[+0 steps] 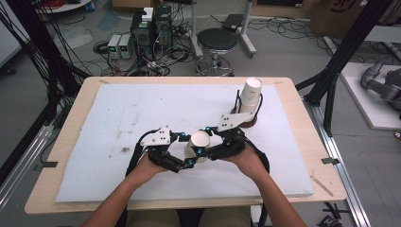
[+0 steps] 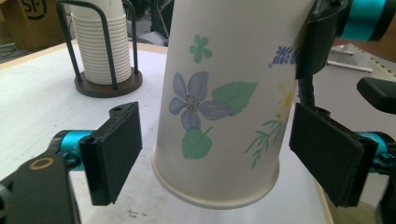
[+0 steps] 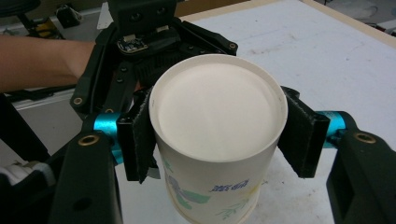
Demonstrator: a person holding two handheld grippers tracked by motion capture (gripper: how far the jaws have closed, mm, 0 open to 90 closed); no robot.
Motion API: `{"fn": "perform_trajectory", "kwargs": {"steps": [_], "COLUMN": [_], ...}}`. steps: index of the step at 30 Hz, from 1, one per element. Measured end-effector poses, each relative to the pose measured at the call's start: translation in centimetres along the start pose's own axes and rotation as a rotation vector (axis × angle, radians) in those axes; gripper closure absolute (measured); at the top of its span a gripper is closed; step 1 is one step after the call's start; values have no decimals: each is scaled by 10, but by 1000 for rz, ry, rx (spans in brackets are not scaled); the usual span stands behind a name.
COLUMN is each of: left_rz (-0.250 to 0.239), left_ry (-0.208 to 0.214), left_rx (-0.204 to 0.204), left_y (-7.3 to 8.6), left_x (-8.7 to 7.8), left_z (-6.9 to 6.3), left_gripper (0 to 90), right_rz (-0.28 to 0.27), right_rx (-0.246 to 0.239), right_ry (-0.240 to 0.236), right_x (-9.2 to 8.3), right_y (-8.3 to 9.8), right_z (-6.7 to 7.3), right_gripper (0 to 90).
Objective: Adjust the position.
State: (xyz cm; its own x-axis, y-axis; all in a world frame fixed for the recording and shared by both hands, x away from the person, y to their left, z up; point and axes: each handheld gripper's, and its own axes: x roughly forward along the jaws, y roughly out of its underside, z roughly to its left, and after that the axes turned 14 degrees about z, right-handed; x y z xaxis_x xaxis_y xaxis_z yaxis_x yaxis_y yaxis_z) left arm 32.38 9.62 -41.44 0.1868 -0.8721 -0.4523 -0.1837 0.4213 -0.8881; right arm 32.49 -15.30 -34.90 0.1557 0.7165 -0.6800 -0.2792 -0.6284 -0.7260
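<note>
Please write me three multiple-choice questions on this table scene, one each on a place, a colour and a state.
1. Where does the cup rack stand on the table?
A. far right part
B. near left corner
C. at the near edge

2. What colour is the big flower printed on the held cup?
A. red
B. purple
C. orange

3. How is the held cup oriented?
A. lying flat on the table
B. mouth up
C. upside down, bottom up

Answers:
1 A: in the high view the rack stands beyond the right gripper, in the far right part.
2 B: the left gripper view shows purple petals with green leaves.
3 C: the right gripper view shows the closed bottom facing up, its fingers pressing the sides, while the left gripper stands apart from it.
</note>
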Motion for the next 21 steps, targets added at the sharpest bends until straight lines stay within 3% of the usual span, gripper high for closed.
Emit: {"fn": "perform_trajectory", "kwargs": {"steps": [10, 11, 13, 14, 16, 21], "left_rz": [4, 8, 19, 38, 60, 167], "left_ry": [30, 31, 29, 30, 32, 36], "left_rx": [35, 35, 34, 29, 26, 54], "left_y": [0, 0, -2, -4, -6, -17], "left_x": [-1, -2, -4, -5, -8, -17], "left_z": [-1, -1, 0, 1, 2, 6], "left_gripper": [335, 342, 348, 351, 356, 368], "right_rz": [-14, -14, -8, -13, -17, -39], "right_rx": [24, 28, 35, 37, 31, 29], "right_ry": [-31, -34, -38, -19, -19, -5], "right_x": [2, 2, 4, 3, 2, -6], "right_y": [1, 1, 0, -1, -1, 0], "right_z": [-2, -2, -2, -2, -2, -4], "right_gripper": [359, 344, 202, 160, 159, 159]}}
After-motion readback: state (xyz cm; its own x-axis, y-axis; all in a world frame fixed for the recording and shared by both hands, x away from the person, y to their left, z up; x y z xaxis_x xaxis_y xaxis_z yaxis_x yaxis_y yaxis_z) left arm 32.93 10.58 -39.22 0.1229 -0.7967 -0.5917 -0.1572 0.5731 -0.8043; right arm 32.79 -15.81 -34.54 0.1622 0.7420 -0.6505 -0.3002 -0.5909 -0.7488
